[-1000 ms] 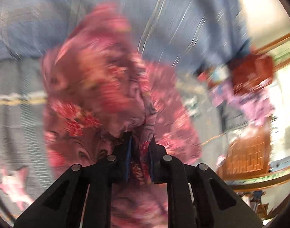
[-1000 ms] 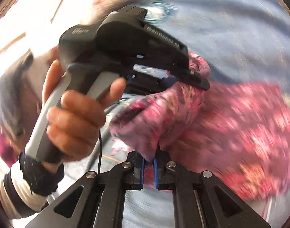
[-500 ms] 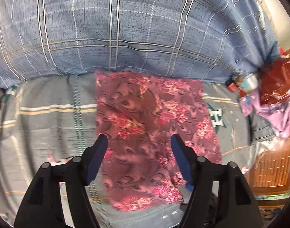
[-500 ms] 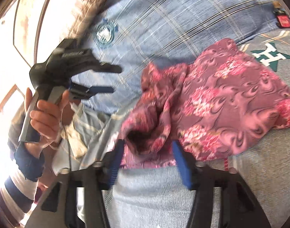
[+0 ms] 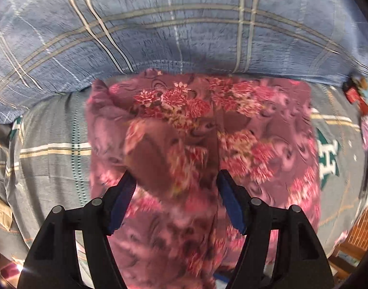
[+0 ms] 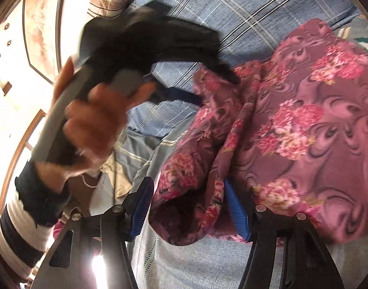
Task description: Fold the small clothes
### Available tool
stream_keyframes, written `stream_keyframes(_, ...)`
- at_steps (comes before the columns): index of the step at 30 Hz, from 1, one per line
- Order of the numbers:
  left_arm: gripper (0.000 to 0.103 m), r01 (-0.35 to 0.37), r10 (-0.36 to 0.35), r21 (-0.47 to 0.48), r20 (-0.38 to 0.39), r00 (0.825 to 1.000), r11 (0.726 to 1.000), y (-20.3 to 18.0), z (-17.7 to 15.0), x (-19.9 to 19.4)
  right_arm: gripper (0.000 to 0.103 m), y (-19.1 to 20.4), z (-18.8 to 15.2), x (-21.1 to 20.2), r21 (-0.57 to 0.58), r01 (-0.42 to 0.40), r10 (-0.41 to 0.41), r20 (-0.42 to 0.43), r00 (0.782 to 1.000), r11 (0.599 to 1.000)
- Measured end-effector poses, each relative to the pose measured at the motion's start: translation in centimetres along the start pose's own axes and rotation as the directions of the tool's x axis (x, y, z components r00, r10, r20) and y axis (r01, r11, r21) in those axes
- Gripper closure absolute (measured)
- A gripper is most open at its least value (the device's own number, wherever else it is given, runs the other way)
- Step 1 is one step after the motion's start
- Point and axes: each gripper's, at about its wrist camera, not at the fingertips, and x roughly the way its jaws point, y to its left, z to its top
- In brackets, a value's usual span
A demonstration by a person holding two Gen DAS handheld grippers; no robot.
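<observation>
Both grippers have just let go, so this looks like the pause after one fold, before the next one starts. Close up, the left gripper (image 5: 176,187) points down with its blue pads (image 5: 228,202) wide apart; the pink flowery cloth (image 5: 201,130) lies under them, loose, and nothing is pinched. The right gripper (image 6: 187,207) is wide too, and a rumpled end of the cloth (image 6: 292,130) sits between its pads without being squeezed. The cloth rests on the grey bed sheet (image 5: 51,159), its far edge touching the blue checked blanket (image 5: 184,36) behind it. In the right view a hand (image 6: 94,120) holds the left gripper (image 6: 196,82) just above the cloth's far left corner, which is bunched up. For the next move, I think that bumpy left side must be smoothed or picked up by an edge, so the cloth can be folded over flat. A second ago both grippers were shut tight on the cloth and held it up in the air; now it lies down on the bed and both stand open.
</observation>
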Motion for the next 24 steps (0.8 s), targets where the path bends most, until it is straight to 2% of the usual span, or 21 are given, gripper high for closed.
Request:
stream_keyframes(4,0.034,0.001,-0.002,-0.033,-0.038,0.999,0.999,-0.5,1.0,1.7,0.042,0.4,0.0,0.6,-0.02,0.004,-0.004,-0.009,1.0,1.0)
stream_keyframes(9,0.034,-0.011,0.013,0.059,-0.036,0.999,0.998,-2.3,0.7,1.5,0.041,1.4,-0.6,1.4,-0.072,0.056,-0.058,-0.022,0.998,0.996)
stream_keyframes(13,0.032,-0.1,0.106,0.108,-0.047,0.993,0.989,-2.7,0.6,2.6,0.041,1.7,-1.0,1.7,-0.081,0.064,-0.066,-0.018,0.998,0.995)
stream_keyframes(15,0.033,-0.134,0.138,0.112,-0.026,0.99,0.985,-2.6,0.5,2.8,0.041,1.9,-1.2,1.7,-0.083,0.063,-0.065,-0.017,0.998,0.995)
stream_keyframes(16,0.044,-0.135,0.137,0.105,-0.013,0.99,0.985,-2.4,0.4,2.7,0.042,2.0,-1.3,1.8,-0.085,0.061,-0.063,-0.018,0.998,0.995)
stream_keyframes(17,0.052,-0.146,0.147,0.095,-0.001,0.989,0.985,-2.1,0.3,2.4,0.049,2.0,-1.2,1.8,-0.085,0.061,-0.063,-0.018,0.998,0.994)
stream_keyframes(18,0.063,-0.144,0.145,0.091,0.004,0.989,0.985,-1.8,0.0,2.0,0.063,1.9,-1.3,1.8,-0.08,0.06,-0.061,-0.017,0.998,0.995)
stream_keyframes(19,0.072,-0.127,0.127,0.085,0.01,0.992,0.988,-1.6,-0.5,1.8,0.07,1.8,-1.2,1.9,-0.071,0.054,-0.055,-0.021,0.998,0.996)
stream_keyframes(20,0.079,-0.113,0.112,0.073,0.024,0.993,0.991,-1.1,-0.8,1.2,0.082,1.4,-1.1,2.1,-0.064,0.051,-0.052,-0.024,0.998,0.997)
stream_keyframes(21,0.088,-0.114,0.112,0.058,0.039,0.993,0.992,-0.6,-1.2,0.5,0.085,1.3,-1.1,2.0,-0.053,0.044,-0.045,-0.021,0.999,0.998)
stream_keyframes(24,0.09,-0.066,0.063,0.027,0.095,0.993,0.997,0.6,-2.5,-2.3,0.089,1.6,-0.8,0.8,-0.025,-0.006,0.007,0.015,1.0,1.0)
